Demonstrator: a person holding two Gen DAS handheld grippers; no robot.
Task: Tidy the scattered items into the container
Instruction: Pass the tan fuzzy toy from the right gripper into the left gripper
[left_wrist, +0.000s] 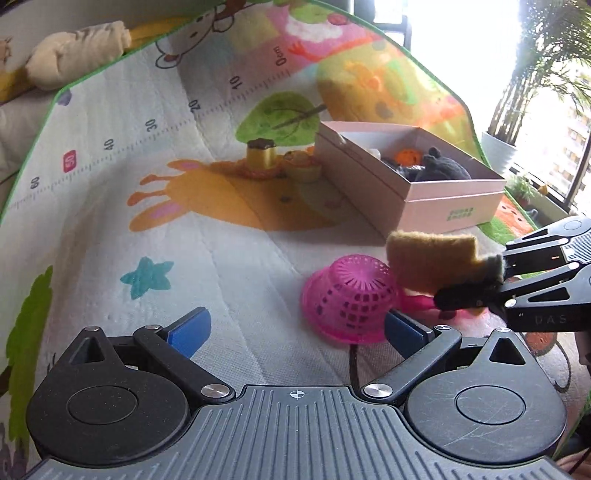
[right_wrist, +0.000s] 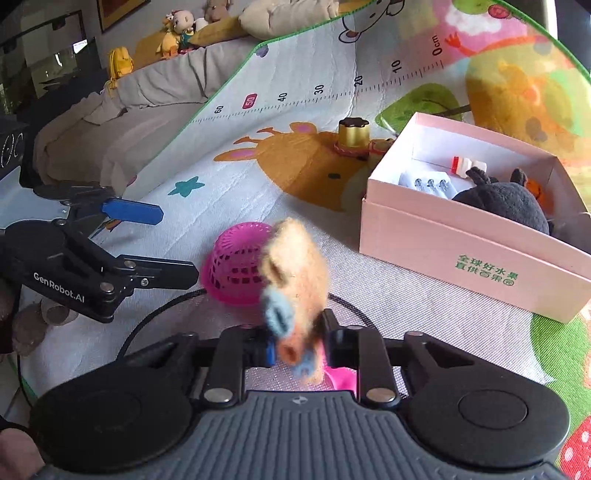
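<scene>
A pale pink cardboard box (left_wrist: 417, 199) (right_wrist: 461, 251) stands open on the play mat, holding a black plush (right_wrist: 506, 203), a small white bottle (right_wrist: 467, 164) and other bits. My right gripper (right_wrist: 299, 347) (left_wrist: 480, 280) is shut on a tan plush toy (right_wrist: 295, 266) (left_wrist: 432, 258), lifted above the mat in front of the box. Just beyond it, a pink plastic basket (left_wrist: 347, 295) (right_wrist: 236, 262) lies upside down. My left gripper (left_wrist: 295, 328) (right_wrist: 179, 245) is open and empty, close to the basket's near side. A yellow pudding toy (left_wrist: 261, 153) (right_wrist: 353, 134) sits left of the box.
A small orange-and-yellow toy (left_wrist: 301, 164) sits between the pudding toy and the box. A black cable (right_wrist: 155, 310) runs over the mat near the basket. A beige cushion (left_wrist: 77, 55) and soft toys (right_wrist: 177, 29) line the far edge. A potted plant (left_wrist: 498, 147) stands behind the box.
</scene>
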